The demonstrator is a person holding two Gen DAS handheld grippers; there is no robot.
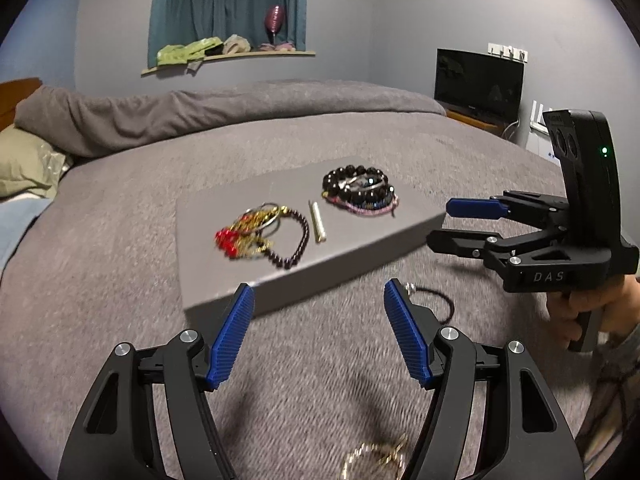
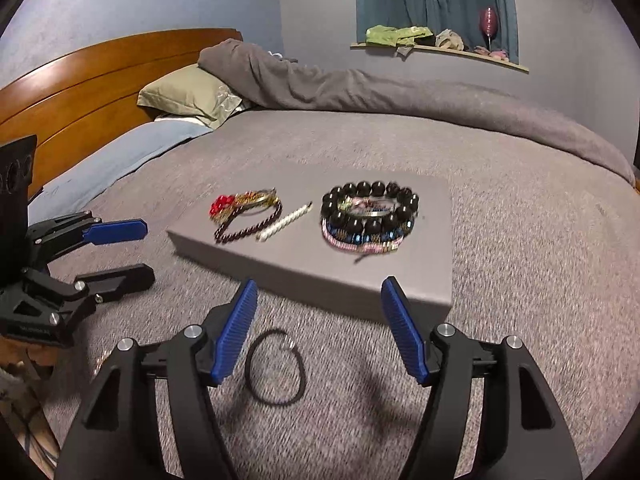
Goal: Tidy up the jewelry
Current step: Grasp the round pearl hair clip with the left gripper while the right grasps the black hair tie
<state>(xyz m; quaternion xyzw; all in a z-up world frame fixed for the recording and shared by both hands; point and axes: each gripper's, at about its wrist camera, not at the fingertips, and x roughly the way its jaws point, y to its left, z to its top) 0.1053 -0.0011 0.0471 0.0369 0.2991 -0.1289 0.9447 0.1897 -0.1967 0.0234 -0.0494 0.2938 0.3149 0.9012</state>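
A flat grey box lies on the bed. On it lie a stack of bead bracelets, a pale gold rod, and a tangle of red-and-gold jewelry with a dark bead strand. A thin black cord bracelet lies on the blanket in front of the box. A gold chain lies on the blanket under my left gripper. My left gripper is open and empty. My right gripper is open and empty above the cord bracelet.
The grey blanket covers the bed, bunched along the far side. A green pillow and wooden headboard are at the bed's head. A dark TV stands beyond the bed. A window ledge holds clothes.
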